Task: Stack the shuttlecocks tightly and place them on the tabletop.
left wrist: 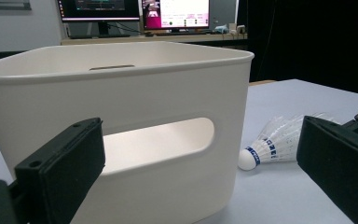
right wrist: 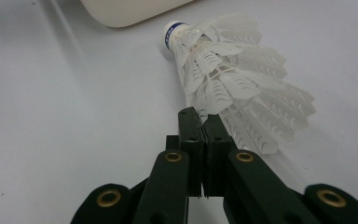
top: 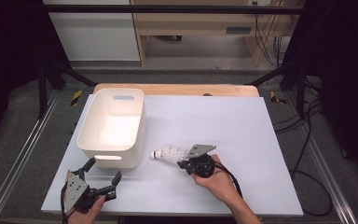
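White sheet-covered table [top: 242, 121], seen from the high view. A white plastic rectangular bin with cut-out handles [top: 114, 126] is set at the left of the sheet; its inside is seen bare as far as the high view reaches.

A white feathered shuttlecock with a blue-banded cork tip [top: 168, 153] is found just right of the bin's near right corner, cork pointed left toward the bin, close to it but apart. It is seen low over the sheet; whether it is touching the sheet or lifted slightly cannot be told.

Right gripper [top: 189, 161]: jaws are pressed together, and in the right gripper view the edge of the feather skirt [right wrist: 233, 84] appears pinched at the jaw tips [right wrist: 200, 121]. The shuttlecock is judged to be grasped by its feathers, thinly.

Left gripper [top: 103, 178]: held at the near left edge of the table, jaws spread wide, nothing between them. In the left gripper view the bin's near wall [left wrist: 135, 112] is faced, with the shuttlecock [left wrist: 275, 142] off to the right.

Progress, as a judgement: the pick-up is made or just being made; the carry over the rim and the release into the bin are not yet done. The bin is not being steadied by the left gripper.
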A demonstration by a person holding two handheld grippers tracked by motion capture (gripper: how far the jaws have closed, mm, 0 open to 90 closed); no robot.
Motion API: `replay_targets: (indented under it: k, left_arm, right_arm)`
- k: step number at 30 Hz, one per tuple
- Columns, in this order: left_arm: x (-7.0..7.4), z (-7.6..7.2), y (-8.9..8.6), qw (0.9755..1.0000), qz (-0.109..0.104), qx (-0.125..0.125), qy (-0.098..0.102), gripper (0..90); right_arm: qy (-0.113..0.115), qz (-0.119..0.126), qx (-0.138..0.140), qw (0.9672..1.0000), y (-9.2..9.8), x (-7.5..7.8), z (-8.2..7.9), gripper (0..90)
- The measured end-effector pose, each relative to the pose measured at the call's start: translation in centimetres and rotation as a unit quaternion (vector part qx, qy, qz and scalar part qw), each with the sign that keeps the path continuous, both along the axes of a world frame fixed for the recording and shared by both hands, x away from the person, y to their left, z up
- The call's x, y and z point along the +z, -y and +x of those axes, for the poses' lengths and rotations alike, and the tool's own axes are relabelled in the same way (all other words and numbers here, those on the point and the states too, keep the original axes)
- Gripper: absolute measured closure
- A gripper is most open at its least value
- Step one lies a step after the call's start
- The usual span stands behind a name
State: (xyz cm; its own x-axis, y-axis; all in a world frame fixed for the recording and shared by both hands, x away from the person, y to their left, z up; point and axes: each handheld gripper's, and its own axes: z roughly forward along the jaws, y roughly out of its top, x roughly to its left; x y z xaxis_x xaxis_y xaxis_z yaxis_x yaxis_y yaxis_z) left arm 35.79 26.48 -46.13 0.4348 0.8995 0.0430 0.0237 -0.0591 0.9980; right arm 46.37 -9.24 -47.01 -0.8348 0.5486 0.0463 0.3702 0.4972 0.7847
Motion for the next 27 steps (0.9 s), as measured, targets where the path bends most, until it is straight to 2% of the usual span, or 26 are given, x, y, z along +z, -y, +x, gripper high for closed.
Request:
replay_targets:
  k: [8, 27]
  left_arm:
    - [-0.01, 0.03, 0.05, 1.0, 0.001, -0.001, 0.0, 1.1]
    - [-0.02, 0.03, 0.02, 1.0, 0.0, 0.0, 0.0, 1.1]
  right_arm:
    - [-0.002, -0.005, -0.003, 1.0, 0.02, 0.01, -0.11, 81.0]
    - [-0.002, -0.023, -0.02, 0.9995, 0.09, 0.18, -0.64, 50.5]
